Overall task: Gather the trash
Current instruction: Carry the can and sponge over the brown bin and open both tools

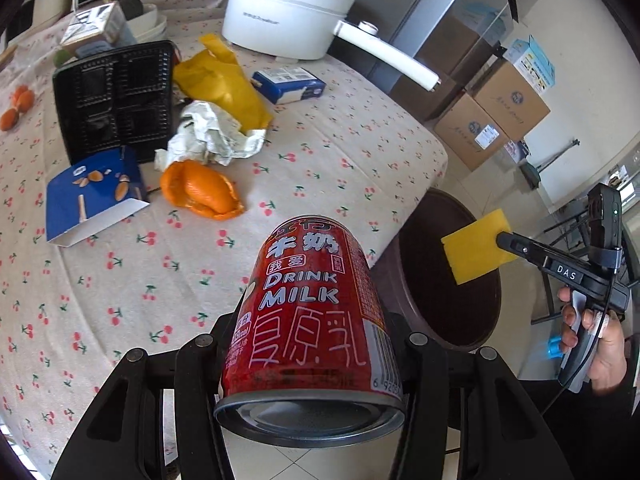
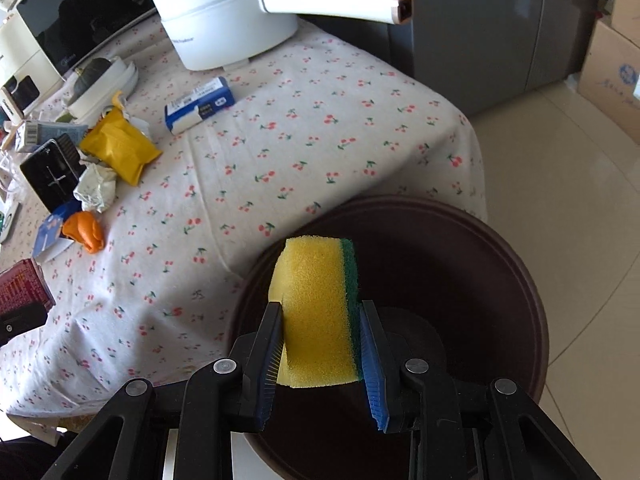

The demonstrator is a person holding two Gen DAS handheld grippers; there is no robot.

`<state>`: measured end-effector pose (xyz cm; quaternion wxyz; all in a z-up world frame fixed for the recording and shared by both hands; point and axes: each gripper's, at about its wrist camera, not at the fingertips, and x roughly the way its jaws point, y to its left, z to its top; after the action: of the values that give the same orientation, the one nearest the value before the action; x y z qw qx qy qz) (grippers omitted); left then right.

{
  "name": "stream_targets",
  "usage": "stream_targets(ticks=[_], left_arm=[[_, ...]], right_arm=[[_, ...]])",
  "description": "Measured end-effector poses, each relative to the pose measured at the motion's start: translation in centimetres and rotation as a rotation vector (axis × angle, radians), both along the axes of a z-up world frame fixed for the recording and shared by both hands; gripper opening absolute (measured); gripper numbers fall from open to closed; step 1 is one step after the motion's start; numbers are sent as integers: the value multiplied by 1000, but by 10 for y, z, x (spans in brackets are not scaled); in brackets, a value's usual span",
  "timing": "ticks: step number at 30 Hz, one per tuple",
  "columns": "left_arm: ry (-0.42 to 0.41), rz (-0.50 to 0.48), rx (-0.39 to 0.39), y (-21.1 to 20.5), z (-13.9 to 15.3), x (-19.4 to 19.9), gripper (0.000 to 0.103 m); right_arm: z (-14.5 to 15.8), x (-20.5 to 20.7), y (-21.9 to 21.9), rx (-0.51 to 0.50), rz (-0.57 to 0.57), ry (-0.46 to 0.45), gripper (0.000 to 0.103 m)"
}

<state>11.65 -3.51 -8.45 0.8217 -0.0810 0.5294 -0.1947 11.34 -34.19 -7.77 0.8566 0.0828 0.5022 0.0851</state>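
Both loaded tools near table edge (image 2: pixel 472 148), above bin (image 2: pixel 532 296).

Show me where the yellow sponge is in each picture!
Left wrist view: the sponge is at the right edge, pinched in the right gripper, over the brown bin.
Right wrist view: the sponge is low in the middle, between the jaws, above the same bin.
Shared landmark: the white pot at the table's far end.
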Motion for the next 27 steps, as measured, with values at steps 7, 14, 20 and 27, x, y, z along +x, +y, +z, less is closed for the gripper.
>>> stream_targets(ticks=[7,14,20,27], left_arm=[[13,-68,-10,-45,-9,4,54],[36,-142,-29,-96,-24,11,54],[65,-202,-48,-141,-43,20,54],[86,-249,-70,-180,-61,29,54]], right_arm=[[-15,0,-12,20,-20,49,53],[-15,-8,-39,3,-55,48,62],[-19,-19,-70,-10,-93,48,66],[-25,-29,-105,-7,-151,61,67]])
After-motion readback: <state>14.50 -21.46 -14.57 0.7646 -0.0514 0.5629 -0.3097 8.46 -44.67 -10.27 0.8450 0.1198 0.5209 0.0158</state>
